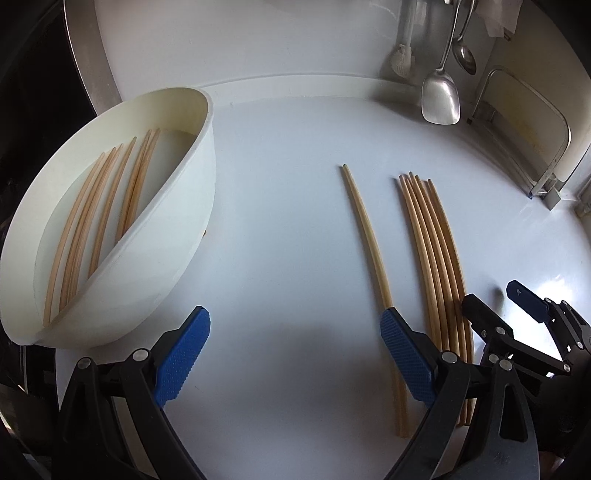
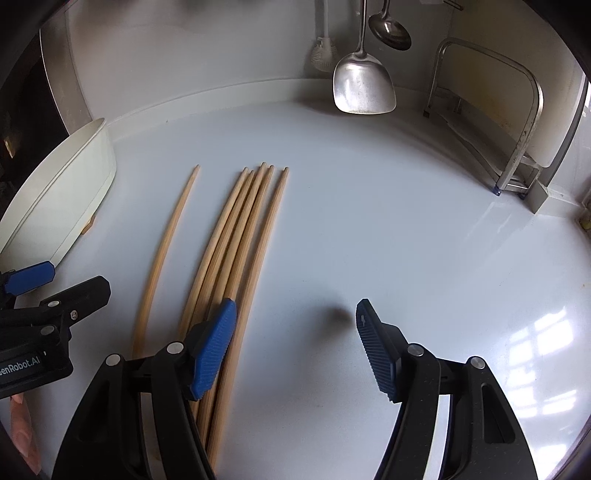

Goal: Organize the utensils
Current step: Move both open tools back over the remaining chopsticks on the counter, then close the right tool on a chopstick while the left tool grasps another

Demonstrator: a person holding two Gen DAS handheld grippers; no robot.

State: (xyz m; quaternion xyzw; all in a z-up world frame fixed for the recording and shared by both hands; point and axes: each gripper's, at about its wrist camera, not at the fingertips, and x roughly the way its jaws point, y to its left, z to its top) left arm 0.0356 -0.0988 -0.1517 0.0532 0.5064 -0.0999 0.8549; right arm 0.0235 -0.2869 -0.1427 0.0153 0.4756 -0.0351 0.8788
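Note:
Several wooden chopsticks (image 1: 436, 251) lie bundled side by side on the white counter (image 1: 288, 206), with a single chopstick (image 1: 365, 236) apart to their left. More chopsticks (image 1: 99, 206) rest inside a white bowl (image 1: 177, 221) at the left. My left gripper (image 1: 295, 332) stands open over bare counter between the bowl and the single chopstick, nothing between its pads. My right gripper (image 2: 295, 325) is open too, just right of the bundle (image 2: 236, 236); its left pad overlaps the bundle's near end. The single chopstick (image 2: 166, 243) and the bowl (image 2: 62, 195) show at the left.
A metal spatula (image 2: 364, 85), a ladle (image 2: 389, 29) and a white brush (image 2: 325, 51) hang at the back wall. A metal rack (image 2: 517, 122) holding a board stands at the back right. The left gripper's body (image 2: 48, 317) sits at the left edge.

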